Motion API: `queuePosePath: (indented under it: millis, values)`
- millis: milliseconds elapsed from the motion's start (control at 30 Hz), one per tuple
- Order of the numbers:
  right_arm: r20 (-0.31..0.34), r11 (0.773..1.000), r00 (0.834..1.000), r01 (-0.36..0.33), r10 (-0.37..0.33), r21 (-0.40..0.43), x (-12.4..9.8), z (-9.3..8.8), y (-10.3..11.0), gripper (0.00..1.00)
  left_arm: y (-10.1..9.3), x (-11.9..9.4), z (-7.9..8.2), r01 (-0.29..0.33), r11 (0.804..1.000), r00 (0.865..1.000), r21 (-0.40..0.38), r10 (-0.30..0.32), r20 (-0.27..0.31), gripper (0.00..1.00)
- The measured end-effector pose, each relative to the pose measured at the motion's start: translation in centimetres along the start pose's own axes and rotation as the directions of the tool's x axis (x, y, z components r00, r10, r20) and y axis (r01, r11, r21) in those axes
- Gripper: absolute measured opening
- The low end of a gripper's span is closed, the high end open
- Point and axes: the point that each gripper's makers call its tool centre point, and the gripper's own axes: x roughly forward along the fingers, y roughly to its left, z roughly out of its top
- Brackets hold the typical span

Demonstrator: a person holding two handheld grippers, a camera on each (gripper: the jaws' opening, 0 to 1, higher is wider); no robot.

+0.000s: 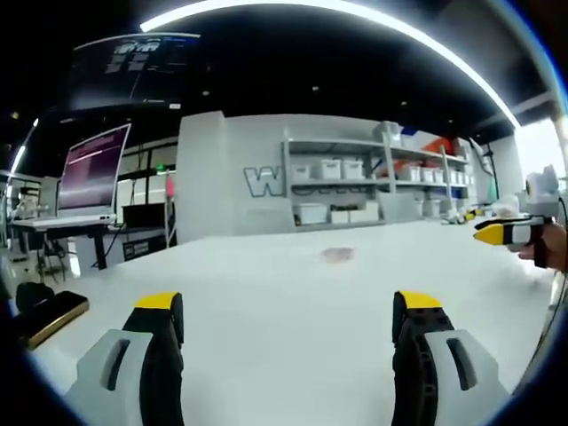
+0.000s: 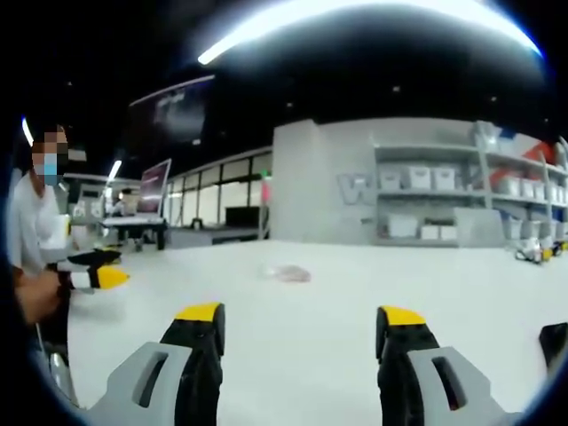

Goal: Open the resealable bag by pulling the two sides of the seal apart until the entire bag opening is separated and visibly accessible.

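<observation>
Plainly, nothing has been gripped yet.

Bag: the resealable bag (image 1: 338,256) lies flat on the white table (image 1: 293,328), a small pale, see-through patch; in the right gripper view it (image 2: 288,273) sits well ahead too. Its seal is too small to make out.

Long axis: it looks slightly wider than deep in both views, but which edge carries the seal I cannot tell.

Direction from the tongs: straight ahead of the left gripper (image 1: 288,324), a little right of centre; ahead and a little left of centre for the right gripper (image 2: 297,333). So the bag lies between the two, far forward.

Nearer hand: neither is clearly nearer; both are well apart from it.

Left gripper: jaws spread wide, nothing between them.

Right gripper: jaws likewise spread, nothing held. Its yellow tip also enters the left gripper view at the right edge (image 1: 506,232).

Next move, as a judgement: both must travel forward and converge on the bag before any pull.

Surroundings: shelves with white bins (image 1: 355,182), a monitor (image 1: 91,169) at left.
</observation>
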Motion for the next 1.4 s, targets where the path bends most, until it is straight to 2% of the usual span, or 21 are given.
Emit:
queuePosePath:
  millis: [1400]
  values:
    - [-0.018,1.0,1.0,-0.005,0.005,0.001,2.5,-0.3,-0.2,0.69,-0.1,-0.1,-0.2,-0.002,1.0,1.0,0.0,0.002,-0.004,0.97]
